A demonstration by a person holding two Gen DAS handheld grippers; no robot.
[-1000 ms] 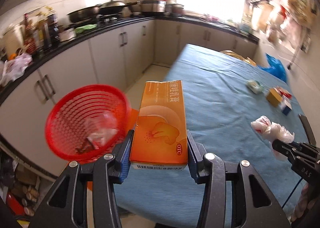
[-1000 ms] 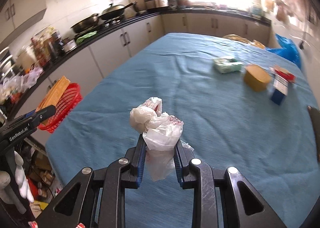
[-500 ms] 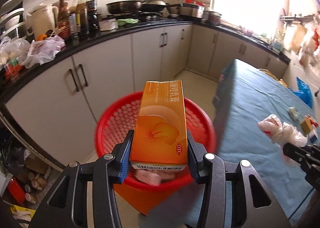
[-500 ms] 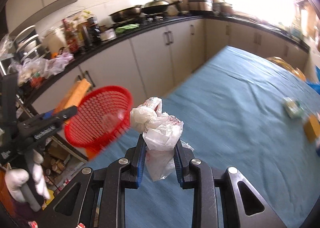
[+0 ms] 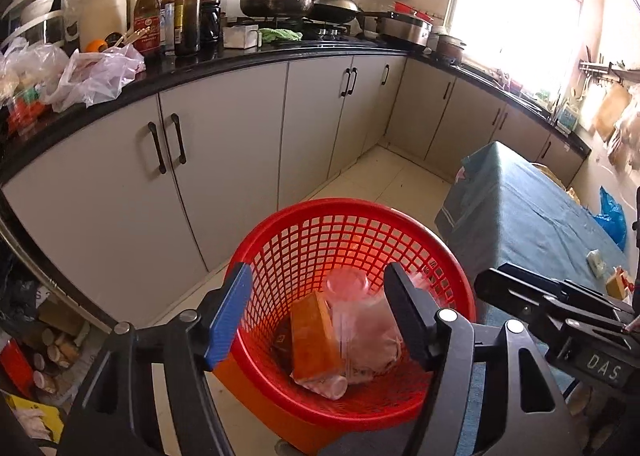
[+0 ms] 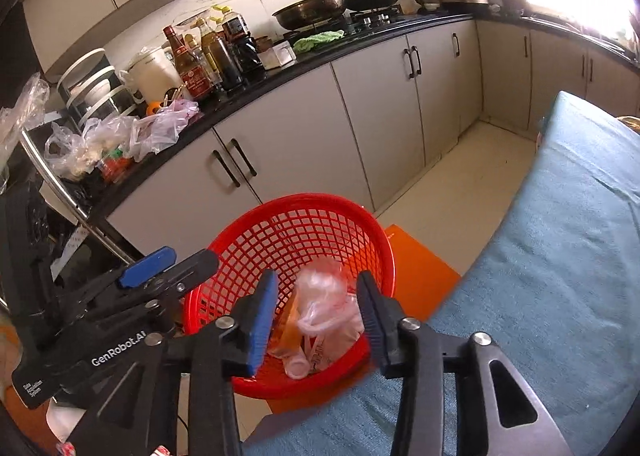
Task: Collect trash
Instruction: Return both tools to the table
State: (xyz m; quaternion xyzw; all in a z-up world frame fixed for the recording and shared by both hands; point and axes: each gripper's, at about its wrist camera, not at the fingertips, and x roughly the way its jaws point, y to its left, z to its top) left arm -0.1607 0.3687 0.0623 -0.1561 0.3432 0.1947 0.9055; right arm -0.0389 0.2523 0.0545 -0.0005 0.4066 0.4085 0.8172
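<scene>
- My left claw (image 5: pixel 320 316) is spread wide and holds nothing, poised over the red basket (image 5: pixel 352 223).
- My right claw (image 6: pixel 316 320) is also wide and bare, above the same basket (image 6: pixel 296 215).
- Between the left fingers I see the orange box (image 5: pixel 310 340) lying in the basket, touching the crumpled plastic bag (image 5: pixel 372 332) at its 3 o'clock.
- From the right view, the bag (image 6: pixel 326 308) sits between the fingers.
- The blue-clothed desk (image 6: pixel 560 276) lies at 3 o'clock of the basket.
</scene>
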